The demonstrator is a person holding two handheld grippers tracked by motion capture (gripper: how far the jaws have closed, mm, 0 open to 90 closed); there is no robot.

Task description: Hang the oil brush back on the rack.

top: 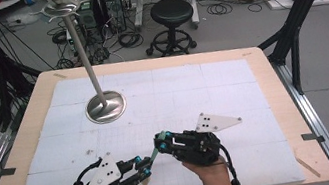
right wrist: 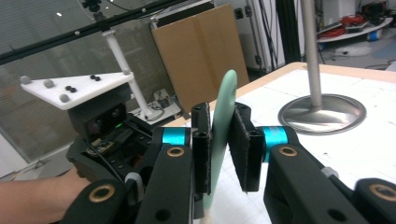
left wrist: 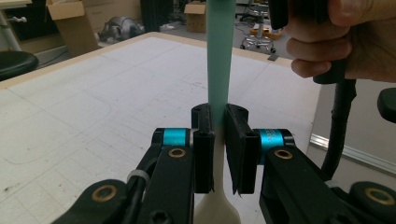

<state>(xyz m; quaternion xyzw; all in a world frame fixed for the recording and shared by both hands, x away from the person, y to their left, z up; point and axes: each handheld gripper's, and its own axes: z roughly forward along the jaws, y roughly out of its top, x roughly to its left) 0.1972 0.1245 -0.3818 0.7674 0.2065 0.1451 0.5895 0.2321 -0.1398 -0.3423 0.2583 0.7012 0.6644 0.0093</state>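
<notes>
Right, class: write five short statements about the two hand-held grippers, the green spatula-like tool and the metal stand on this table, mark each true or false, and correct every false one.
1. The left hand-held gripper is shut on the green-and-white tool. True.
2. The right hand-held gripper hangs open, away from the tool. False: its jaws are closed on the tool's green end.
3. The metal stand rests on the table, apart from both grippers. True.
4. The tool lies flat on the table. False: it is held above the table between the two grippers.
5. A black stool stands on the table. False: it stands on the floor beyond the table.
</notes>
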